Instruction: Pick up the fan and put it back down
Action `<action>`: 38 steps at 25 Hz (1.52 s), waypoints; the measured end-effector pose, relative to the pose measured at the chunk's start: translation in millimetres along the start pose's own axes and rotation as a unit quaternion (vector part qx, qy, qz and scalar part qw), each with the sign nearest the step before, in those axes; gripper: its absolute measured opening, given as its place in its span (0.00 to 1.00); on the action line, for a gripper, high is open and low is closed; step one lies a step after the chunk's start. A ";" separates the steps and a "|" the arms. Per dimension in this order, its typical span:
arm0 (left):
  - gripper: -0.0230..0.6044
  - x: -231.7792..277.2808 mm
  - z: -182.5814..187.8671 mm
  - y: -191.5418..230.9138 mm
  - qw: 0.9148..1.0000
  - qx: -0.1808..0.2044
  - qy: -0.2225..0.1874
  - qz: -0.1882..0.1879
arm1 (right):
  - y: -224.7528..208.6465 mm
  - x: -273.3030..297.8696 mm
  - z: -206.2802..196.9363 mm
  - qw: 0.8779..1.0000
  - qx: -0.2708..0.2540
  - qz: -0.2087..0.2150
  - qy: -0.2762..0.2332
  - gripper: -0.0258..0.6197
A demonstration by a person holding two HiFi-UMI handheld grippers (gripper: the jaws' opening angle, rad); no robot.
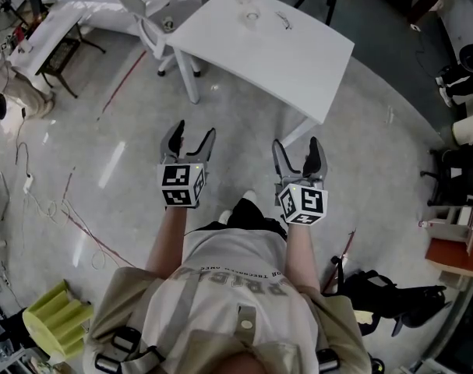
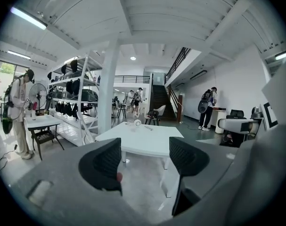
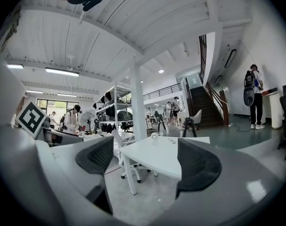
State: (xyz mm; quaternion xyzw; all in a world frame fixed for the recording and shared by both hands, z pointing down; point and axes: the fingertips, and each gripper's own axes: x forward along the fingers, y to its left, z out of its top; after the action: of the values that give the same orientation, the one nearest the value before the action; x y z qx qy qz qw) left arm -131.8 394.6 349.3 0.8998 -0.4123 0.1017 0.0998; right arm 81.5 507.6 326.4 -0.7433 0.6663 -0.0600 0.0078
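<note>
A small white fan (image 1: 250, 15) stands near the far side of the white table (image 1: 298, 61). It shows as a small round shape, the fan (image 2: 137, 123), in the left gripper view and again as the fan (image 3: 154, 136) in the right gripper view. My left gripper (image 1: 194, 135) and right gripper (image 1: 295, 146) hang side by side over the floor, well short of the table. Both are open with nothing between the jaws. The left gripper (image 2: 143, 159) and the right gripper (image 3: 145, 159) both point toward the table.
A white chair (image 1: 146, 14) stands at the table's left, beyond it a desk (image 1: 57, 22). Cables (image 1: 80, 224) trail over the floor at left. A yellow-green foam block (image 1: 57, 318) and a black bag (image 1: 392, 294) lie near my feet. Several people stand in the background.
</note>
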 end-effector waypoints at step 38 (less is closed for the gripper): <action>0.56 233.0 86.1 89.9 0.999 0.001 -0.006 0.045 | -77.0 268.3 23.4 0.999 -0.010 0.048 0.024 0.66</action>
State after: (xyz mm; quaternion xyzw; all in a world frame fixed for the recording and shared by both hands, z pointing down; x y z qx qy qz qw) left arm -42.7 146.3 337.2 0.8812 -0.4526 0.1012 0.0914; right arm 188.2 248.6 331.3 -0.7089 0.7017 -0.0705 -0.0129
